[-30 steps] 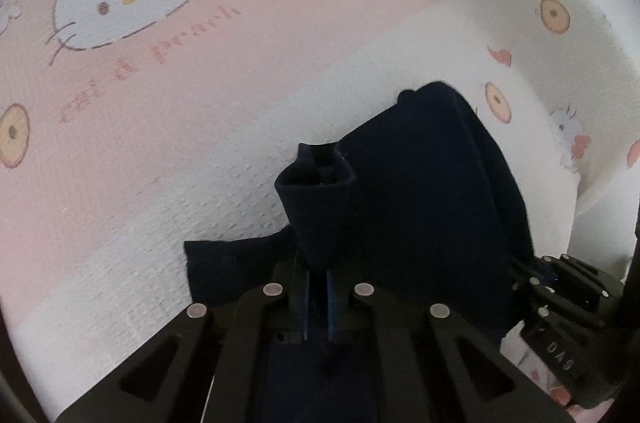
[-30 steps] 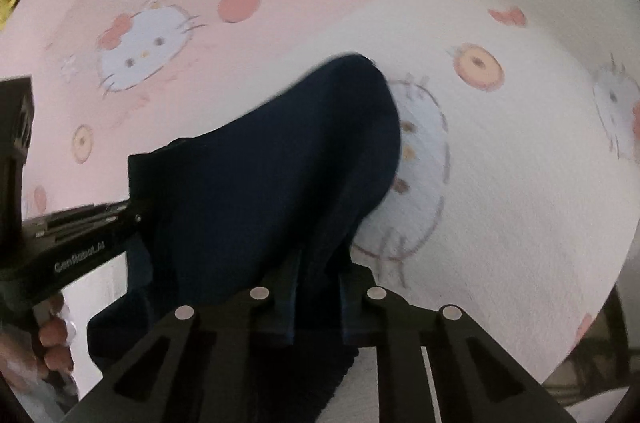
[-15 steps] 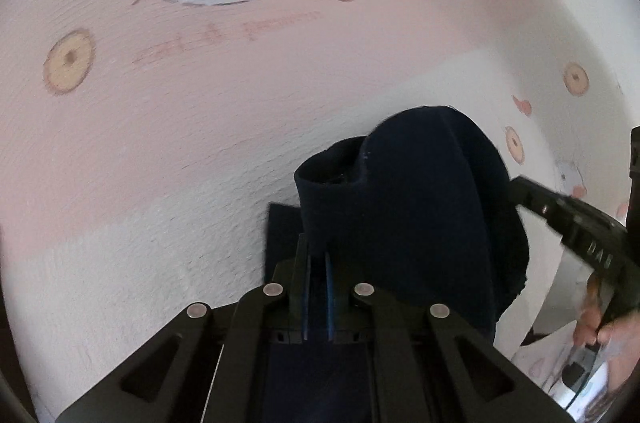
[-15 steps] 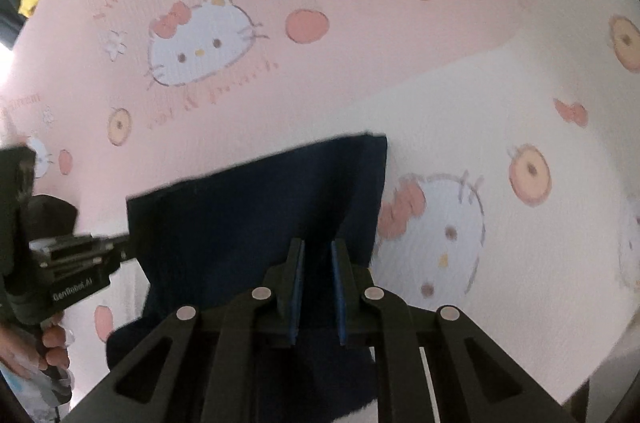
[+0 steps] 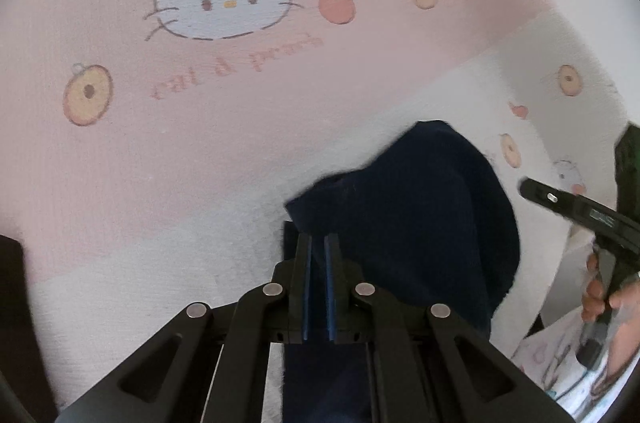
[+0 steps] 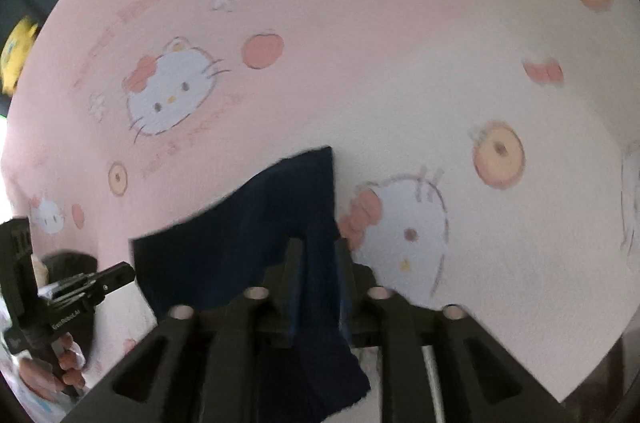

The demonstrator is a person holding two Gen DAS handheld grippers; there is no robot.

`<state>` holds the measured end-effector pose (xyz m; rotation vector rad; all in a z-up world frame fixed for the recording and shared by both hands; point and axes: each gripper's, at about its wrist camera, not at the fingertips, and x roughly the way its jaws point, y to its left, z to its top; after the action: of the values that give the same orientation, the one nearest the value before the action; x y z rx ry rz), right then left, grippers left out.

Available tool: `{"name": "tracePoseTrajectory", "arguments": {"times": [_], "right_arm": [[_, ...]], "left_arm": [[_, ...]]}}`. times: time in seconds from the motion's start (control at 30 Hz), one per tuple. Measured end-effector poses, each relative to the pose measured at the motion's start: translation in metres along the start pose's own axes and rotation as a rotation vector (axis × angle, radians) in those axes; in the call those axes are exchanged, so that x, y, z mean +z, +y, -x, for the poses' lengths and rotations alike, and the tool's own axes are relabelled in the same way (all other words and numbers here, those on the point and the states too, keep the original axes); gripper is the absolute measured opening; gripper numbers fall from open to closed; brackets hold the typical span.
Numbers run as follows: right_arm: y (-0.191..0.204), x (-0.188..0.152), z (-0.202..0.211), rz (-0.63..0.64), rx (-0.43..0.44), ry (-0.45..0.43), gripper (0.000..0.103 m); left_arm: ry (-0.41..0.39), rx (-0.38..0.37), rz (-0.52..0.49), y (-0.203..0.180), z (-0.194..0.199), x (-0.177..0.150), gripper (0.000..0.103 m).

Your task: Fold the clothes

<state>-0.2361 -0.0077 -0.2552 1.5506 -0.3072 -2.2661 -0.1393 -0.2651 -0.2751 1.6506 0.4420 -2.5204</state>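
In the left wrist view, the left gripper is pointing down at the sheet, a pink and white one with cat and peach prints. Its jaws are sitting fully closed, pinching an edge of the dark cloth, which is bulging up just to the right of the fingers and draping over the white part of the sheet. The right gripper is showing at the right edge, gripped by a hand. In the right wrist view, the right gripper has just been opening; its jaws are standing partly apart with the cloth still lying between them, the pads no longer pressing it. The cloth is spreading leftward toward the left gripper.
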Motion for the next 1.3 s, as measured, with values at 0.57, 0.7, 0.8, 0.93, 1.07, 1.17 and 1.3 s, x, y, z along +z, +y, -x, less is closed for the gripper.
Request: {"name": "tracePoseTrajectory", "arguments": {"times": [0.57, 0.7, 0.8, 0.93, 1.07, 1.17, 1.3], "right_arm": [[-0.005, -0.024, -0.006, 0.002, -0.007, 0.101, 0.063], [0.000, -0.013, -0.012, 0.053, -0.025, 0.091, 0.063], [0.009, 0.002, -0.018, 0.087, -0.025, 0.075, 0.063], [0.019, 0.022, -0.025, 0.126, -0.057, 0.041, 0.063], [0.019, 0.033, -0.041, 0.129, -0.056, 0.068, 0.063], [0.018, 0.033, -0.049, 0.134, -0.084, 0.078, 0.063], [0.021, 0.037, -0.046, 0.143, -0.057, 0.045, 0.063]], "left_arm": [[0.213, -0.188, 0.006, -0.025, -0.064, 0.032, 0.007], [0.205, -0.225, 0.151, 0.000, -0.069, 0.029, 0.008], [0.125, -0.234, 0.229, 0.017, -0.067, 0.029, 0.008], [0.112, -0.298, 0.337, 0.035, -0.078, 0.021, 0.008], [0.125, -0.307, 0.372, 0.037, -0.084, 0.005, 0.011], [0.063, -0.392, 0.418, 0.039, -0.075, 0.003, 0.076], [-0.003, -0.346, 0.415, 0.034, -0.059, 0.003, 0.103]]}}
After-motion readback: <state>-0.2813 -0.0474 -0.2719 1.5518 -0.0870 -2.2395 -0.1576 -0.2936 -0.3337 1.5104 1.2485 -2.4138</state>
